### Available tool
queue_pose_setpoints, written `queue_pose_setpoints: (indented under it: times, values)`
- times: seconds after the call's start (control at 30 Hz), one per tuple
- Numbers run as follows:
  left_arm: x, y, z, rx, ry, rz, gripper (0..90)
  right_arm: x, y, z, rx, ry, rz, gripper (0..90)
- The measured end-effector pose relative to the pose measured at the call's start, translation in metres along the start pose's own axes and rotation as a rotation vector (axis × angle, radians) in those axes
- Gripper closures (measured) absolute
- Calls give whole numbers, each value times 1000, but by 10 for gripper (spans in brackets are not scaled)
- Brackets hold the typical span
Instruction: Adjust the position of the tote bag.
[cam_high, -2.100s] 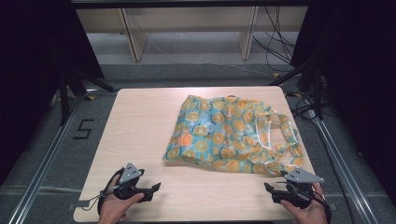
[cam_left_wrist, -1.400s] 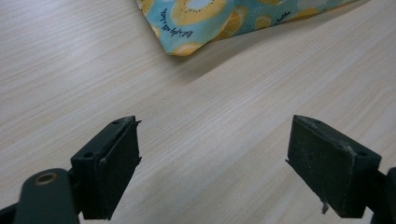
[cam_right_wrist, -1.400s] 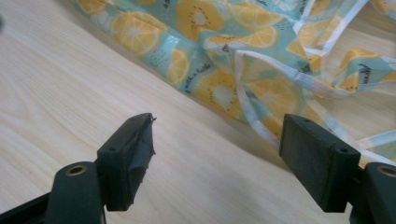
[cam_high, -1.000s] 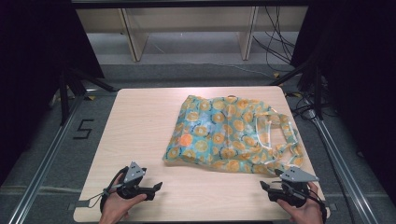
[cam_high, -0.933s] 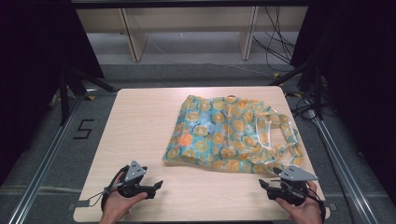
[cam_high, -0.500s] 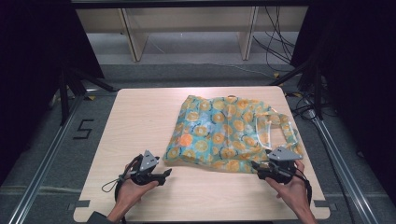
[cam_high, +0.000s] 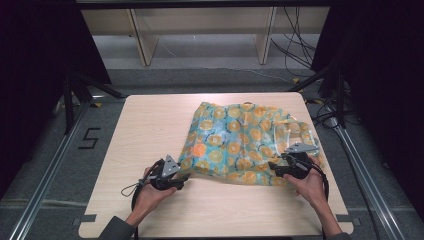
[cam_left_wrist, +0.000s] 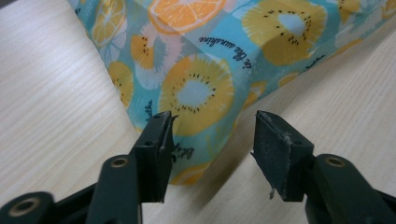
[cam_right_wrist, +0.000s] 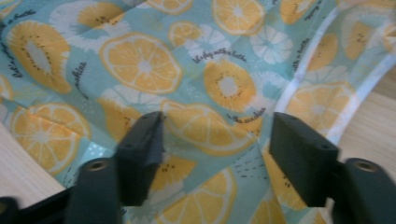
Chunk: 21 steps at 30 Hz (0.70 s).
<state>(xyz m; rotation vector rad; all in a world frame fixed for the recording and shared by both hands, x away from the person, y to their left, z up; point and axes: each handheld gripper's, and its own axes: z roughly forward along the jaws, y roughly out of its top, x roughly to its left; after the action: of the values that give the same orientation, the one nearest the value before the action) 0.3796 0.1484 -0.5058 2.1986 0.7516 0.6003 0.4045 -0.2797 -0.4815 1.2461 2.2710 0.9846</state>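
Observation:
A teal cloth bag (cam_high: 235, 140) printed with orange and kiwi slices lies flat on the right half of the pale wooden table (cam_high: 150, 130). Its white-trimmed handle (cam_high: 295, 132) lies at the right end. My left gripper (cam_high: 182, 180) is at the bag's near left corner (cam_left_wrist: 196, 88). Its jaws have just been closing and stand open around that corner, one pad touching the cloth, the other apart. My right gripper (cam_high: 274, 167) is at the near right edge, beside the handle (cam_right_wrist: 327, 60). Its jaws have also been closing and stand open over the printed cloth (cam_right_wrist: 140, 60).
Bare tabletop stretches left of the bag and along the near edge (cam_high: 225, 215). Metal rails (cam_high: 50, 170) run along both sides of the table. Shelf legs (cam_high: 142, 42) stand behind it, and cables (cam_high: 300, 40) lie at the back right.
Both hands have moved away from the table's near edge up to the bag's near edge. Both pairs of jaws are narrower than before, with cloth now between them.

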Motion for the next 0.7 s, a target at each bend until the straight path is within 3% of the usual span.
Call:
queue_pose_setpoints:
  times: [0.03,0.1,0.13,0.2,0.23,0.27,0.3,0.37,0.47,0.53,0.57,0.67,0.7]
  values:
    - [-1,0,2,-11,10,-4,513,-2,-1,2,-7,3,-28,442]
    - [-1,1,4,-12,9,4,546,-2,-1,3,-5,15,-21,476]
    - [0,3,5,7,16,31,620,-3,-2,6,7,25,-39,556]
    - [1,4,6,2,16,39,669,-1,-3,6,32,34,-21,601]
    - [1,5,8,-1,5,48,754,1,-5,11,42,50,-33,690]
    - [1,6,10,-4,4,53,794,2,-5,9,48,45,-47,720]
    - [2,8,9,16,0,86,814,6,-3,7,51,48,-31,759]
    - [4,10,11,7,-5,73,838,10,-2,6,44,76,-82,827]
    - [10,11,15,6,-10,63,847,19,-1,5,54,106,-107,892]
    - [17,12,20,2,0,40,853,25,0,4,54,106,-122,900]
    - [19,13,23,-1,3,6,857,29,0,3,51,113,-132,900]
    - [28,15,28,8,24,7,865,37,1,4,37,148,-171,900]
    - [37,18,33,20,38,2,866,49,0,6,-2,166,-198,900]
